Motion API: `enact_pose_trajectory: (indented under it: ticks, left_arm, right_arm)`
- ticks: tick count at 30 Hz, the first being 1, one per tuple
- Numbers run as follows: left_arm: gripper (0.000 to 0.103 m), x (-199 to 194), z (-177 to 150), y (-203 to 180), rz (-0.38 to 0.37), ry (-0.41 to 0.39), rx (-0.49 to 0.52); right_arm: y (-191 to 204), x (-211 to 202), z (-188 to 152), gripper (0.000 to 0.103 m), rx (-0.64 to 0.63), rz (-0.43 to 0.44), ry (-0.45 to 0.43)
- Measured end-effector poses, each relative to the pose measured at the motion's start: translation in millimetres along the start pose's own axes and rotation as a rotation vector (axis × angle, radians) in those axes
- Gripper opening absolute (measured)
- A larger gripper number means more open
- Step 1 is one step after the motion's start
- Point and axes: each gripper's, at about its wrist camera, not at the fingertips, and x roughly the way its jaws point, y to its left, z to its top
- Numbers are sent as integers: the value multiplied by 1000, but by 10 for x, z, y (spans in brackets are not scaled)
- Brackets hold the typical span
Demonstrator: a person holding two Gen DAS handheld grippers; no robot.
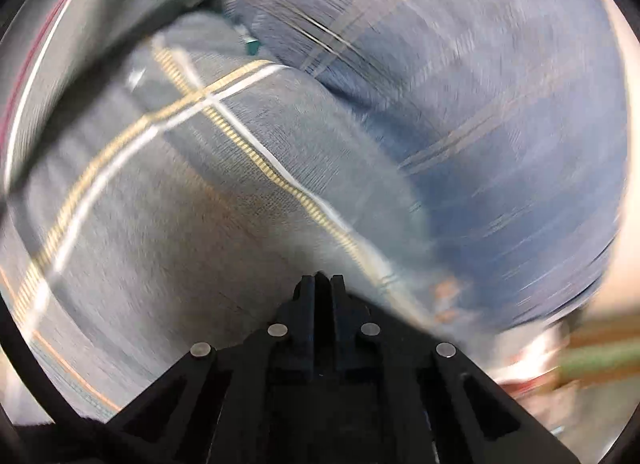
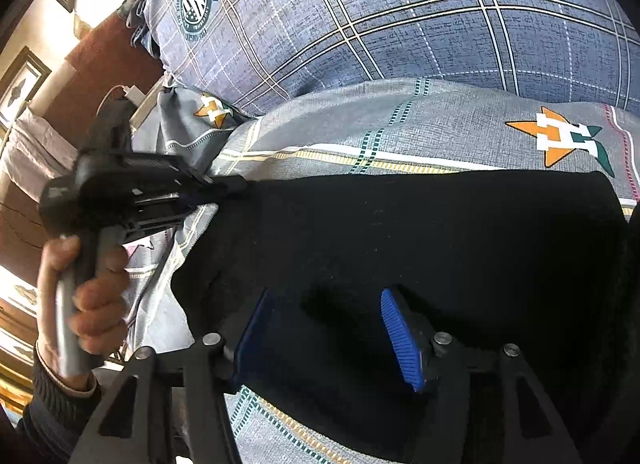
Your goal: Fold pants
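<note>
Black pants (image 2: 400, 232) lie partly folded on the bed (image 2: 400, 136); left gripper (image 2: 234, 185) fingers are clamped on a corner, right gripper (image 2: 328, 328) fingers gape above the cloth, holding nothing; more folds remain.

I'm looking at a bedroom in a home. A bed with a grey checked sheet (image 2: 360, 136) fills my view, a blue plaid quilt (image 2: 400, 24) at twelve o'clock, and at nine o'clock framed pictures (image 2: 22, 84) hang on the wall above a charger (image 2: 134, 94).
</note>
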Motion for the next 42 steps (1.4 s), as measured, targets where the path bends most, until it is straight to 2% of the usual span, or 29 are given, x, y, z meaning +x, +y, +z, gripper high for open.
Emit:
enact_pose_trajectory:
  ticks: [1, 5, 6, 9, 11, 13, 15, 16, 19, 21, 22, 23, 26, 28, 30, 31, 32, 34, 36, 37, 38, 39, 41, 42]
  left_arm:
    - [5, -23, 18, 46, -16, 1, -24]
    - [5, -38, 16, 61, 142, -51, 6]
    - [6, -77, 28, 90, 154, -63, -11]
    - [24, -233, 2, 120, 128, -74, 1]
    - [60, -338, -113, 124, 130, -89, 28]
    - [64, -420, -327, 131, 121, -101, 76]
    - [64, -354, -507, 126, 150, -76, 131]
    - [64, -236, -575, 127, 154, -28, 150]
    - [62, 31, -681, 153, 109, 83, 130]
    - [54, 10, -709, 70, 139, 33, 162]
    - [39, 4, -718, 12, 149, 19, 189]
    - [33, -9, -722, -27, 145, 7, 199]
    - [33, 8, -711, 41, 147, -1, 169]
    - [38, 92, -672, 124, 149, 12, 123]
    - [38, 106, -661, 121, 145, 7, 116]
    - [34, 100, -673, 80, 163, 0, 139]
    - [13, 82, -706, -1, 178, -17, 187]
    - [11, 3, -806, -198, 201, -67, 279]
    - [11, -101, -878, -316, 179, -117, 319]
    - [11, -142, -905, -360, 165, -132, 329]
    - [11, -180, -929, -399, 156, -147, 341]
    - [11, -209, -955, -447, 153, -164, 357]
    - [11, -271, -1030, -562, 150, -205, 405]
    - [11, -313, -1074, -608, 147, -223, 428]
  right_arm:
    - [-3, 2, -1, 61, 0, 0, 1]
    - [-20, 11, 6, 62, 4, 1, 2]
    - [-17, 13, 6, 62, 2, -1, 2]
    - [14, 17, 2, 64, -21, -13, 4]
    - [32, 21, 3, 67, -30, -16, 3]
    - [56, 26, 8, 68, -37, -25, 4]
    - [66, 30, 9, 68, -38, -31, 3]
    - [69, 31, 5, 68, -37, -34, -1]
    - [65, 17, -6, 68, -27, -35, -9]
    - [43, -11, -18, 68, -7, -23, -9]
    - [30, -20, -21, 68, 2, -17, -9]
    - [5, -33, -25, 68, 16, -7, -8]
    - [-58, -61, -17, 68, 44, 27, 9]
    - [-78, -79, 3, 68, 50, 39, 21]
    - [-112, -86, 12, 68, 76, 55, 25]
    - [-132, -86, 12, 68, 90, 66, 26]
    - [-147, -83, 11, 68, 99, 72, 28]
    - [-151, -77, 10, 68, 102, 77, 35]
    - [-141, -82, 13, 67, 102, 72, 45]
    - [-138, -96, 14, 57, 105, 67, 42]
    - [-141, -113, 16, 43, 106, 53, 38]
    - [-144, -109, 18, 37, 105, 35, 43]
    - [-181, -74, 10, 20, 109, -2, 63]
    - [-207, -90, 11, 19, 115, 11, 57]
